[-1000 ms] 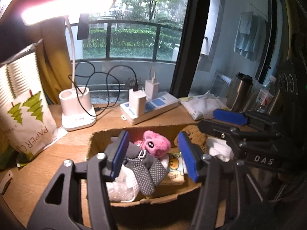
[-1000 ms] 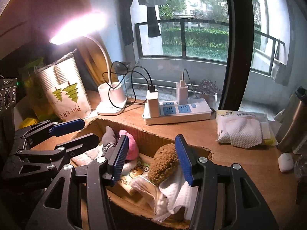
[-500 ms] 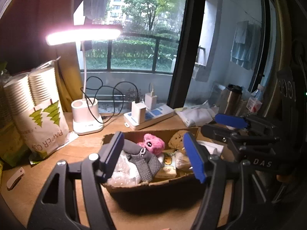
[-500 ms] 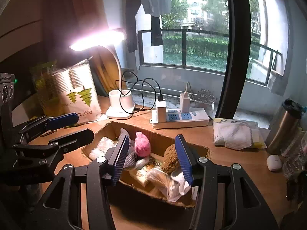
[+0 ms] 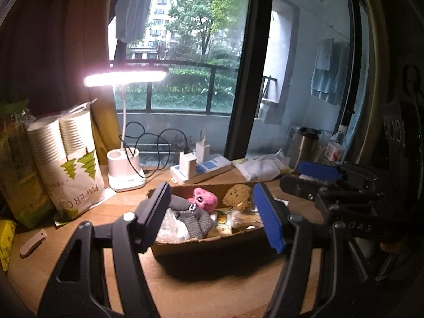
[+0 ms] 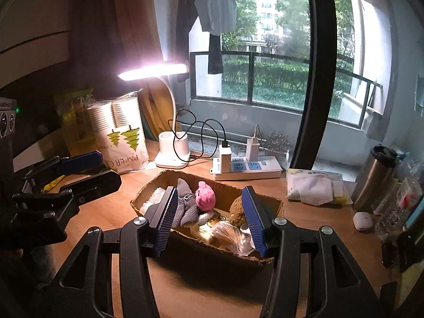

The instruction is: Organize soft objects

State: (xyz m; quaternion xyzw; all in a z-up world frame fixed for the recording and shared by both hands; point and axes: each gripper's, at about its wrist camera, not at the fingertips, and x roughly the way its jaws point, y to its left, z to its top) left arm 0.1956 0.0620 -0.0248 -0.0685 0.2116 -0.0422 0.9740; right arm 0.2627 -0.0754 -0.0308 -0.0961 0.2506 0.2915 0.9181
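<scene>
Grippers came back from the box (image 6: 148, 196) over the last second: a second ago both sat low with their fingers right over the soft things, and by this moment we had drawn them up and away, so the whole box showed in each view with bare worktop (image 6: 114, 212) in front of it. Our left hand-held gripper (image 5: 212, 212) was spread wide with nothing between its fingers, and our right hand-held gripper (image 6: 209, 220) stood just as open and empty. Everything soft lay inside the box: the grey sock (image 6: 185, 206) at the left, the pink plush (image 6: 205, 197) beside it towards the back wall, the brown plush (image 6: 237, 209) to the right, and clear wrapped packets at the front that we could not make out well. Nothing soft lay loose beside the box, apart from a white cloth pack (image 6: 312, 188) resting well apart near the power strip (image 6: 246, 168). We judged from this that the sorting was at or near its end, and that the pull-back was a withdrawal after a drop rather than a reach for something new.
</scene>
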